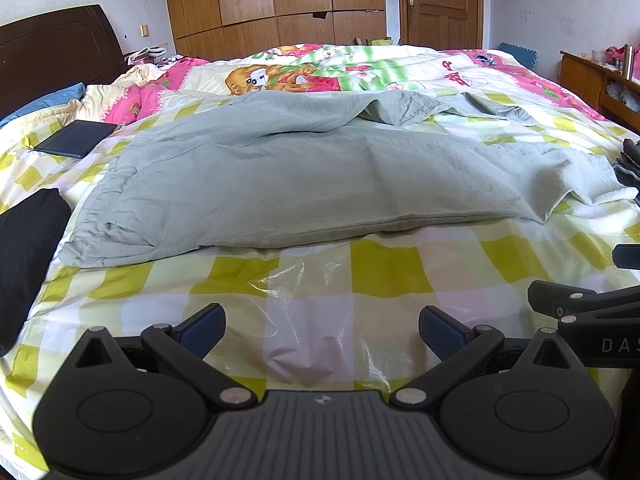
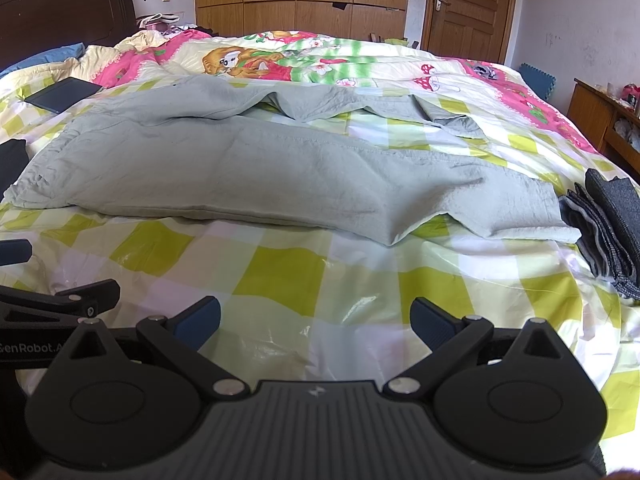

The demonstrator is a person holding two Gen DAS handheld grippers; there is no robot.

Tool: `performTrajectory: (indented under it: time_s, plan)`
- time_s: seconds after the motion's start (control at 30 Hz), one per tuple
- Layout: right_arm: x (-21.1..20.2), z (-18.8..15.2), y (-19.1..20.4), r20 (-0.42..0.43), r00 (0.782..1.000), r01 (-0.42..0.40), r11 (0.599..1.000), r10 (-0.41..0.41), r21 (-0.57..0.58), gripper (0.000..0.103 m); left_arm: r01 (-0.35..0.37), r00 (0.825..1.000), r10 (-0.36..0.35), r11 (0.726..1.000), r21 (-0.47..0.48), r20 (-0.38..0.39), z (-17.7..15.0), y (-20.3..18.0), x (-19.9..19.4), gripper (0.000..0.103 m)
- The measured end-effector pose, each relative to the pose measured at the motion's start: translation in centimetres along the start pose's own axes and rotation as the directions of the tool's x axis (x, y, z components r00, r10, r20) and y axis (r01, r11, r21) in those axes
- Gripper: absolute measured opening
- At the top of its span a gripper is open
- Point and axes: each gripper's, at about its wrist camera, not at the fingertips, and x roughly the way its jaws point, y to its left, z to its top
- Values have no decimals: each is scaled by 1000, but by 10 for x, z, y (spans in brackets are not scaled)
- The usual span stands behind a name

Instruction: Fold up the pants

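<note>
Pale grey-green, soft crumpled cotton pants lie spread lengthwise across mid-frame on the glossy yellow-checked plastic-covered bed, waistband at left, far leg rumpled; laid flat, evidently ready for folding. Left hand-held gripper and right hand-held gripper sit at bottom frame, jaws wide apart, holding nothing. Folded dark grey knit garment lies at right edge.

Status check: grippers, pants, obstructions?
Left gripper open, right gripper open, both empty. Pants spread on bed, unfolded. Grey folded stack touching the leg ends.
</note>
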Motion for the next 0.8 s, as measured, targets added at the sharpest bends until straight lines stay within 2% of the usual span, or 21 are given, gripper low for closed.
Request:
performTrajectory:
  time_s: [0.63,0.8]
  plan:
    - [2,-2,4,2,1000,-5,1000,5,-5,100,0,1000,0,1000,5,8,0,-1,0,103]
    - [4,0,6,0,1000,-11,1000,11,-17,97,1,1000,-1,1000,5,8,0,0,1,103]
